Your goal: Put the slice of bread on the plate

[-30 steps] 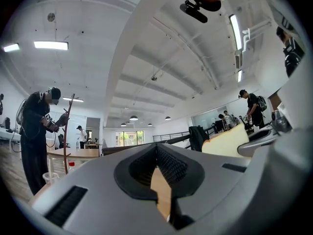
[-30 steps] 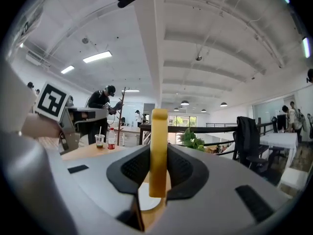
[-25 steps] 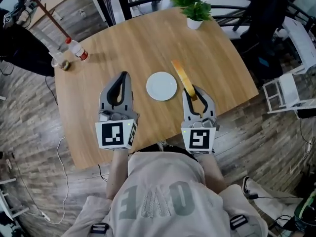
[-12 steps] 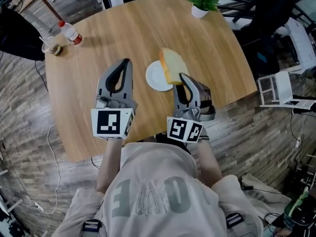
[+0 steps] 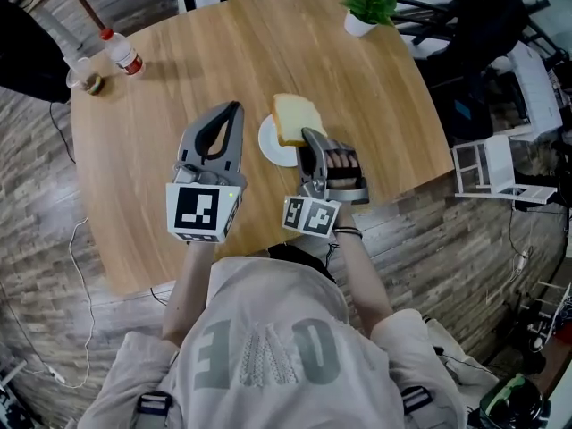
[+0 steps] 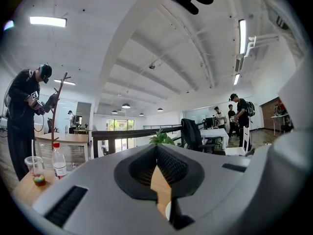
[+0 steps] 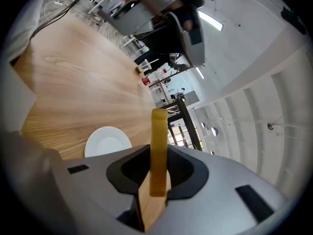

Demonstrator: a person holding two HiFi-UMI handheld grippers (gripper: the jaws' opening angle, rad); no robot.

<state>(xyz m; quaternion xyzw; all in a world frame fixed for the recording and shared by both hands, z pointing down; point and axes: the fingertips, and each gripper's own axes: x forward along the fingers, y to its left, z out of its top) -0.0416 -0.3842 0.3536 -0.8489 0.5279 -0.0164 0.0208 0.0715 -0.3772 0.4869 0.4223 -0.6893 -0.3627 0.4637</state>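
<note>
A slice of bread [image 5: 297, 118] with a tan crust hangs flat, face up, over the right part of the small white plate [image 5: 269, 144] on the round wooden table [image 5: 375, 105]. My right gripper [image 5: 309, 136] is shut on the slice's near edge. In the right gripper view the bread [image 7: 158, 146] stands edge-on between the jaws, with the plate [image 7: 105, 141] down to the left. My left gripper [image 5: 231, 110] hovers left of the plate, jaws together and nothing in them. In the left gripper view a sliver of the plate [image 6: 167, 210] shows through the jaws.
A plastic bottle [image 5: 121, 54] and a cup [image 5: 86, 77] stand at the table's far left. A potted plant [image 5: 364, 9] sits at the far right edge. A dark chair [image 5: 487, 25] and a white rack [image 5: 500, 168] stand right of the table.
My right gripper has rolled over and come down to the left, so the bread turned from edge-on to flat and now lies above the plate. The left gripper sank slightly.
</note>
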